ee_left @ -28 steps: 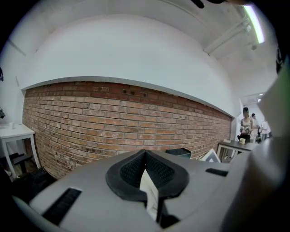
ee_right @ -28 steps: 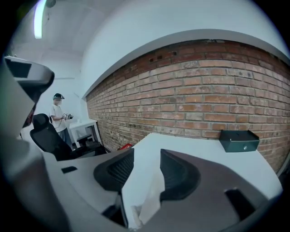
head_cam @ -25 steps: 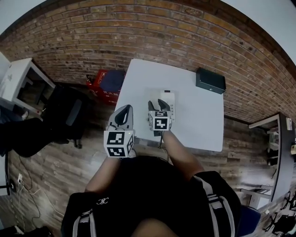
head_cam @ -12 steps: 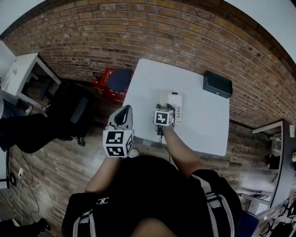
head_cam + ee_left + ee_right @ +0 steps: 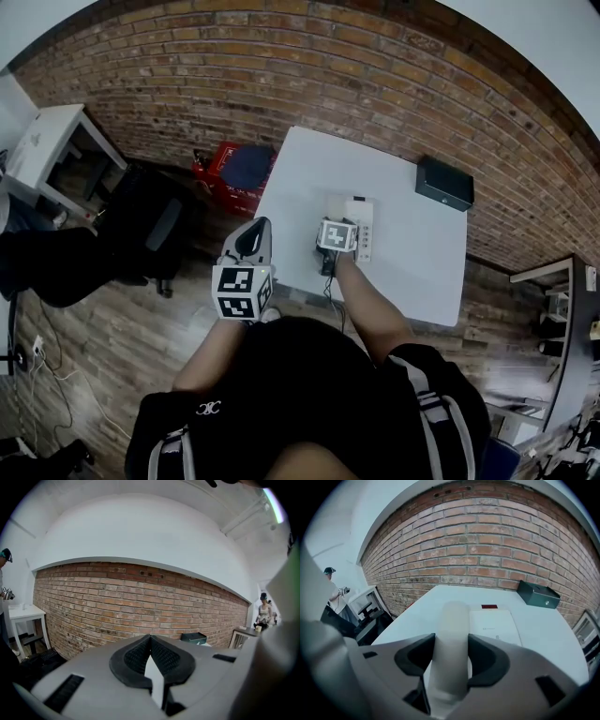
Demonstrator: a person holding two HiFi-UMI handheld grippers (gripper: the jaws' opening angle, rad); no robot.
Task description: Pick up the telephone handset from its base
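A white telephone base (image 5: 363,228) (image 5: 496,626) lies on the white table (image 5: 309,169). Its white handset (image 5: 452,616) rests along the base's left side. My right gripper (image 5: 330,251) (image 5: 451,645) points steeply down over it; its jaws are opening and straddle the handset, one pad on each side. In the head view the gripper's marker cube hides most of the handset. My left gripper (image 5: 249,246) (image 5: 150,641) is shut and holds nothing. It hangs left of the table's near corner, over the wooden floor.
A dark box (image 5: 444,183) (image 5: 538,594) sits at the table's far right corner by the brick wall. A red crate with a blue bundle (image 5: 230,173) and a black chair (image 5: 141,225) stand left of the table. A white desk (image 5: 37,145) is farther left.
My right gripper has come down onto the phone, and the handset now lies between its jaws. The left gripper has hardly shifted.
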